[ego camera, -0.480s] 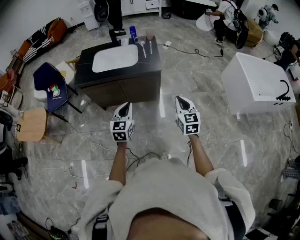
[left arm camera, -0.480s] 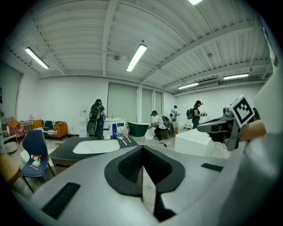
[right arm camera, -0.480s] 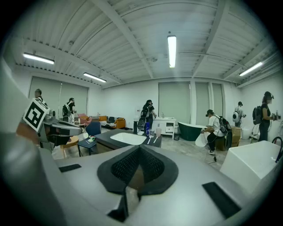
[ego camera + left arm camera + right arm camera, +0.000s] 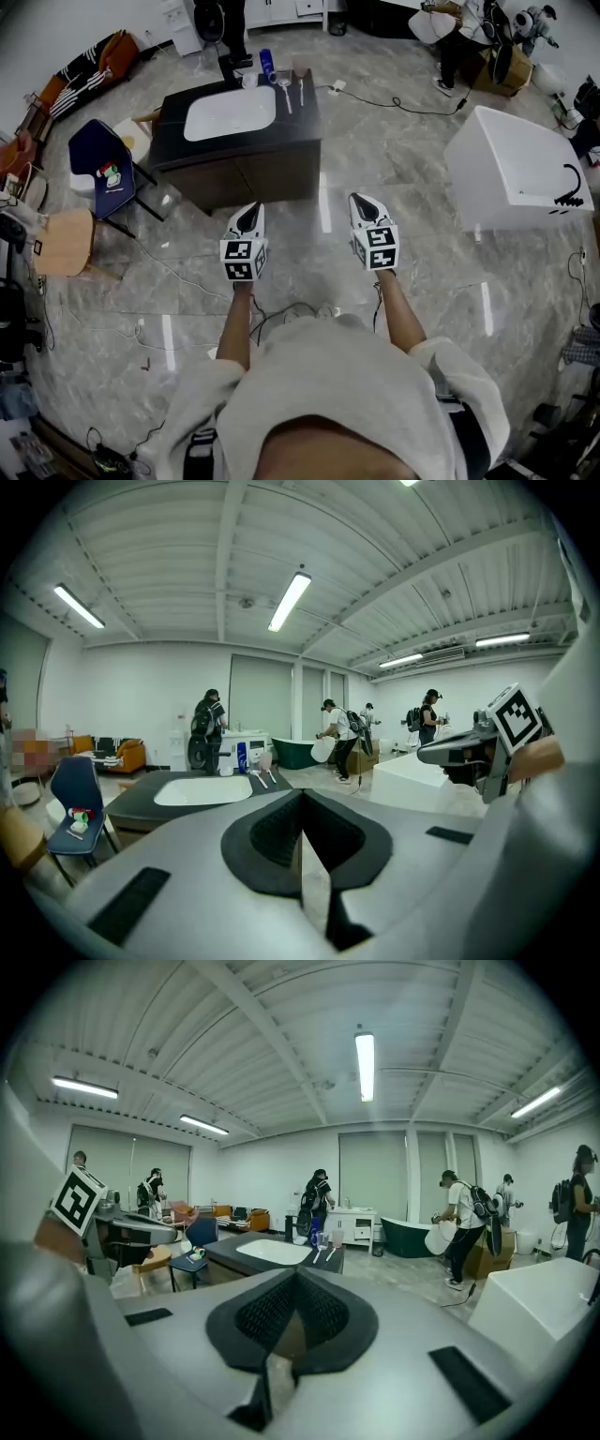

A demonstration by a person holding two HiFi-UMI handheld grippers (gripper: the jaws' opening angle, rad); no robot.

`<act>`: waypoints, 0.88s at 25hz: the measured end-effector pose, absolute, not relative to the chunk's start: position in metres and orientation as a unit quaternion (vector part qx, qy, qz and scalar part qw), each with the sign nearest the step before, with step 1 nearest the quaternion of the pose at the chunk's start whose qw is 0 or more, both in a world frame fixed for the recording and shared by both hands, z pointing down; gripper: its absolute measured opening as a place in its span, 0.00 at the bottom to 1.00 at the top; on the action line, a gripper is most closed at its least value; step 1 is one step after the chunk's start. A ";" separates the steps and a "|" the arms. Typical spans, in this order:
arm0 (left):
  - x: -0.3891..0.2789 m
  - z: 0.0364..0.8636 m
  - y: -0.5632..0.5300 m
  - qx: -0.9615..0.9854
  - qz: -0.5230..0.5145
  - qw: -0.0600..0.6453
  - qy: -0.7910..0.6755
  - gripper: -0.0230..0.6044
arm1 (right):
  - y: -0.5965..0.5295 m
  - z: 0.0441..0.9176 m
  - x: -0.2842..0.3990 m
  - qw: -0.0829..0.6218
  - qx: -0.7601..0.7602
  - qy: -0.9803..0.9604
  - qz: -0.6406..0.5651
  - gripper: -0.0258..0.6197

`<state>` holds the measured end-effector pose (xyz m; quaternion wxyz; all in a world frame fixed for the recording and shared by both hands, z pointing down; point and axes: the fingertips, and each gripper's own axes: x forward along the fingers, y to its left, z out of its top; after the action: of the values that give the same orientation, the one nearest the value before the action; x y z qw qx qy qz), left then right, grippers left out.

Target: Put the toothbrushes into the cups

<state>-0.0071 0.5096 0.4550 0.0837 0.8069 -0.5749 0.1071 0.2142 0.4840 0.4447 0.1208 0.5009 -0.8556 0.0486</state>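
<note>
Two toothbrushes (image 4: 287,97) lie on the dark counter (image 4: 306,120), just right of the white basin (image 4: 231,113) and near the cups (image 4: 266,63) at its back edge. Well short of it, we hold our left gripper (image 4: 248,216) and right gripper (image 4: 364,202) closed and empty.

Your top (image 4: 328,375) is off-white, loose and plain. Its left sleeve (image 4: 202,398) and right sleeve (image 4: 461,380) bunch up near the elbows. Dark webbing at each hip: left strap (image 4: 198,452), right strap (image 4: 472,441), the left one with a buckle.

Both the left gripper (image 4: 250,212) and the right gripper (image 4: 363,203) have pale grey shells tapering to a point, with a black insert near the tip. Each carries a white cube with black square markers: left cube (image 4: 243,261), right cube (image 4: 377,247).

The gripper views show moulded grey bodies, black textured pads (image 4: 267,1312) in a V-shaped recess, and black rectangular slots (image 4: 466,1370) on either side.
</note>
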 end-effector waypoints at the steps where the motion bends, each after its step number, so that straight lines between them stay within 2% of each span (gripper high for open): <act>1: -0.005 0.455 0.509 0.806 0.108 0.084 -0.576 0.08 | 0.483 0.445 0.217 0.119 0.501 -0.856 0.048 0.06; 22: 0.023 0.466 0.486 0.796 0.120 0.086 -0.587 0.08 | 0.460 0.467 0.236 0.141 0.470 -0.870 0.053 0.06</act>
<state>0.0230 0.4865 0.4662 0.0862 0.7958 -0.5872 0.1203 0.2358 0.4599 0.4671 0.1408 0.4704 -0.8695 0.0527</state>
